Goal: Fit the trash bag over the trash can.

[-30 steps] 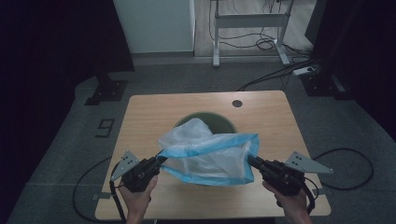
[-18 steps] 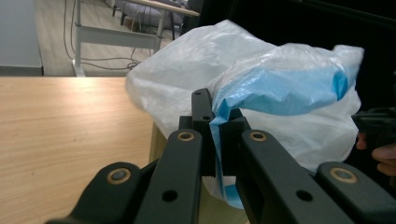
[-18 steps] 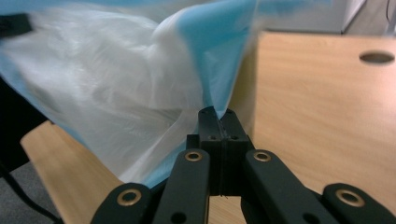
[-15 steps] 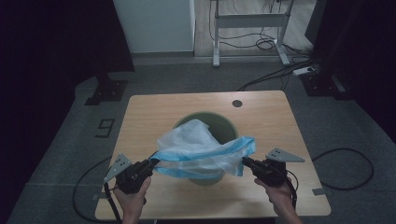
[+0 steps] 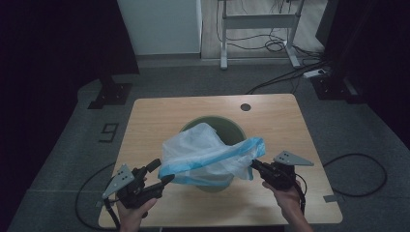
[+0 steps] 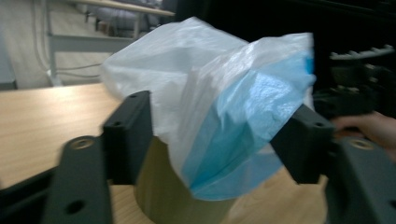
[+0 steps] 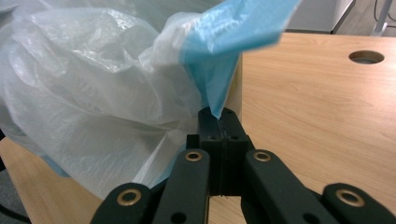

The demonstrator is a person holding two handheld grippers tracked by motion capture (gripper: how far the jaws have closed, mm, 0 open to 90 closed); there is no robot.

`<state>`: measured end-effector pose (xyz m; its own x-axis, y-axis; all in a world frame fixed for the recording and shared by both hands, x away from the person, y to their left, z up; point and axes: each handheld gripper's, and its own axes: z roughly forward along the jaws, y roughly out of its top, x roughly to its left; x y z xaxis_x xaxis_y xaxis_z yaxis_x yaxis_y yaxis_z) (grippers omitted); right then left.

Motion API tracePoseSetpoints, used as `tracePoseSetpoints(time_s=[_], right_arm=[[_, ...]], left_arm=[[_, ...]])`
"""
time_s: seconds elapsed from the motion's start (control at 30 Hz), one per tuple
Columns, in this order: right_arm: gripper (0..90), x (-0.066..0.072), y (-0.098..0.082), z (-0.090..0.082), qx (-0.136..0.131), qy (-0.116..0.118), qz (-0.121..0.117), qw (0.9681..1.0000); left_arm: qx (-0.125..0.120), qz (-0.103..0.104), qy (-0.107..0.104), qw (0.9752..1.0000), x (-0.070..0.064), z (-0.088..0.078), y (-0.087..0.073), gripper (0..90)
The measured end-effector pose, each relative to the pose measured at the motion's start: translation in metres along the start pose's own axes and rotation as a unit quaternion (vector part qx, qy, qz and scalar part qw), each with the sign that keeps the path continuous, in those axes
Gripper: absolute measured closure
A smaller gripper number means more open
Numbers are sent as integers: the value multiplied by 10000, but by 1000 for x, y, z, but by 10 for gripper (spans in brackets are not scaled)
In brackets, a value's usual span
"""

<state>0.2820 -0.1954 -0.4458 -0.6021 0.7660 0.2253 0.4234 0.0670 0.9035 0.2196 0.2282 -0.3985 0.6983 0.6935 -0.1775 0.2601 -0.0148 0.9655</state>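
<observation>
The table (image 5: 159,116) is a pale wood-grain top with rounded corners, bare apart from a round dark cable hole (image 5: 245,107) near its far right edge. In the middle stands a dull green bin (image 5: 227,126), and a thin plastic bag (image 5: 203,150), whitish with a blue band along its mouth, is draped over the near part of the bin's rim and bulges up above it.

The right gripper (image 5: 255,166) has its jaws pressed flat together on the blue edge of the bag; in the right gripper view the blue plastic comes down to a point that disappears between the closed jaws. The left gripper (image 5: 161,172) is spread wide. In the left gripper view its two black jaws stand well apart on either side of the bag's blue hem, and whether either one touches the plastic I cannot tell. A hand (image 5: 135,212) holds it from the near edge of the table, and the other hand (image 5: 288,199) holds the right one.

The room is dim. Grey carpet (image 5: 72,145) surrounds the table, with a "9" marking (image 5: 109,130) to the left of it. A black cable (image 5: 360,166) loops on the floor at the right. Farther back stand a white cabinet (image 5: 159,24), a metal desk frame (image 5: 258,29) with cables (image 5: 280,46) under it, and a black stand base (image 5: 110,94) at the left.
</observation>
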Motion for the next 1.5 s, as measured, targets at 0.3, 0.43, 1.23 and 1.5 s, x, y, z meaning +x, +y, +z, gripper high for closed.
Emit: tracePoseSetpoints(time_s=[0.3,0.43,1.23,1.5], right_arm=[[891,3,4,-5,-39,33,-52,10000],[891,4,4,-5,-30,47,-50,10000],[891,-3,1,-13,-60,21,7,10000],[891,-6,4,-16,-95,8,-2,10000]], left_arm=[[251,621,-22,9978,-20,6,28,158],[543,742,-98,9957,-24,27,38,140],[960,607,-101,9935,-20,84,48,852],[552,224,24,9982,7,79,67,885]])
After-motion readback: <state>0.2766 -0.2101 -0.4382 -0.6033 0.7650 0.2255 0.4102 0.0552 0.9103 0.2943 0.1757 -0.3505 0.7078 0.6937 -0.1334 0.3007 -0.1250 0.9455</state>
